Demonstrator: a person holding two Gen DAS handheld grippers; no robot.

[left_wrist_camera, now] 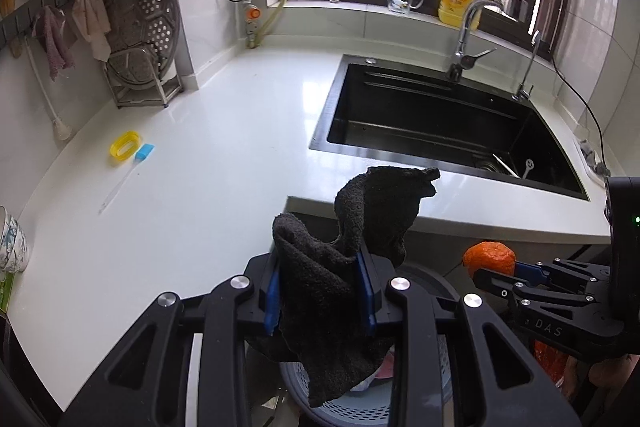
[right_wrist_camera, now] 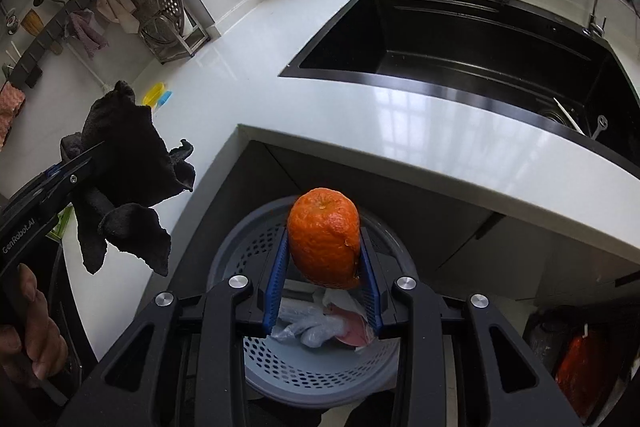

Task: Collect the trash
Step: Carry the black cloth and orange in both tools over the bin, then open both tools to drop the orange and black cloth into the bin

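Black terry cloth (left_wrist_camera: 352,267) fills the left gripper (left_wrist_camera: 323,291): its blue pads (left_wrist_camera: 365,287) are clamped on the bunched middle of the rag, one flap standing up above the fingers and another hanging down below them. The cloth hides most of the gap between the fingers and much of what lies under them. In the right wrist view the same rag hangs at the left edge, with the person's fingers (right_wrist_camera: 38,327) on the handle, partly cut off by the frame.

The right gripper (right_wrist_camera: 325,279) is closed on an orange peel (right_wrist_camera: 324,241), a hollow domed piece pinched between its blue pads (right_wrist_camera: 276,283). Its lower edge is torn; the inside cannot be seen. From the left wrist view only the top of the peel shows behind the black finger.

Both loads hang above a grey perforated bin (right_wrist_camera: 320,375) that stands on the floor below the counter edge. Its near rim is hidden by the gripper frames. Inside lie crumpled pale and pink wrappers (right_wrist_camera: 320,327), too jumbled to tell apart.

Further out, the white counter (left_wrist_camera: 208,131) wraps round a black sink (left_wrist_camera: 440,119), where a thin utensil lies near the drain. A yellow ring (left_wrist_camera: 126,144) and a blue brush (left_wrist_camera: 140,155) rest on the counter at the left. An orange-red thing (right_wrist_camera: 580,371) on the floor at the right is dark and unclear.
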